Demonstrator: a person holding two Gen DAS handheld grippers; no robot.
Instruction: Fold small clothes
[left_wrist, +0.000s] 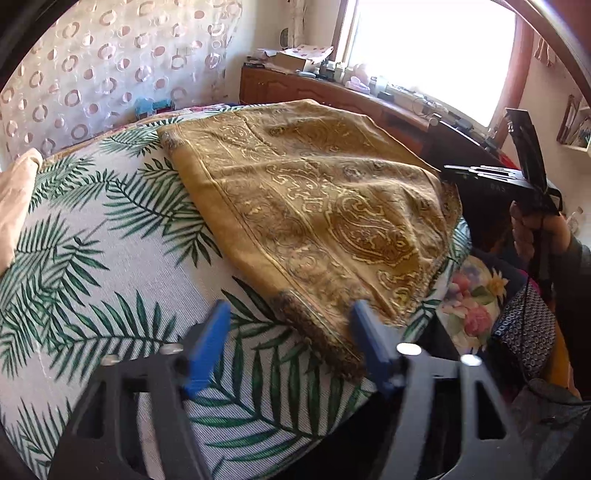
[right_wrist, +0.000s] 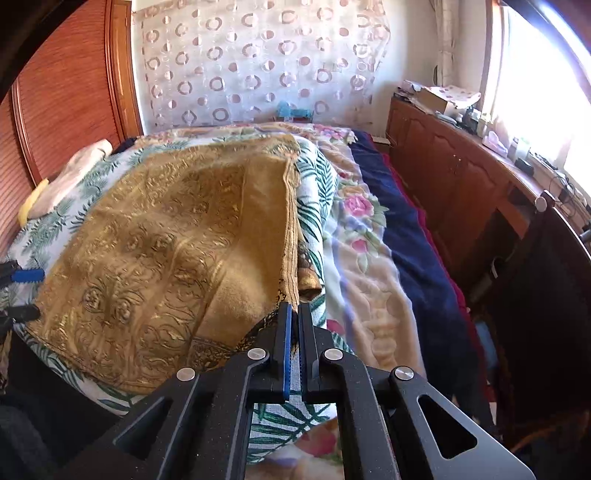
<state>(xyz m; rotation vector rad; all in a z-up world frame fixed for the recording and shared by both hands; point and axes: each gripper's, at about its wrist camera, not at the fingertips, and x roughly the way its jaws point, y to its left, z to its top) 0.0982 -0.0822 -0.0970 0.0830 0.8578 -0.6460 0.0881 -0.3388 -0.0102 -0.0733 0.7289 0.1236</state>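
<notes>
The cloth (left_wrist: 314, 206), gold with a paisley pattern, lies spread on a palm-leaf sheet (left_wrist: 92, 258) over the bed. In the left wrist view its near corner lies between the blue pads of the left gripper (left_wrist: 288, 317), whose jaws stand partly open around it; the right pad is at the cloth's edge, though whether it presses there I cannot tell. In the right wrist view the right gripper (right_wrist: 294, 314) has its jaws closed narrow, pinching the cloth's fringed corner. A floral blanket (right_wrist: 354, 229) lies beside the sheet. No writing can be read.
</notes>
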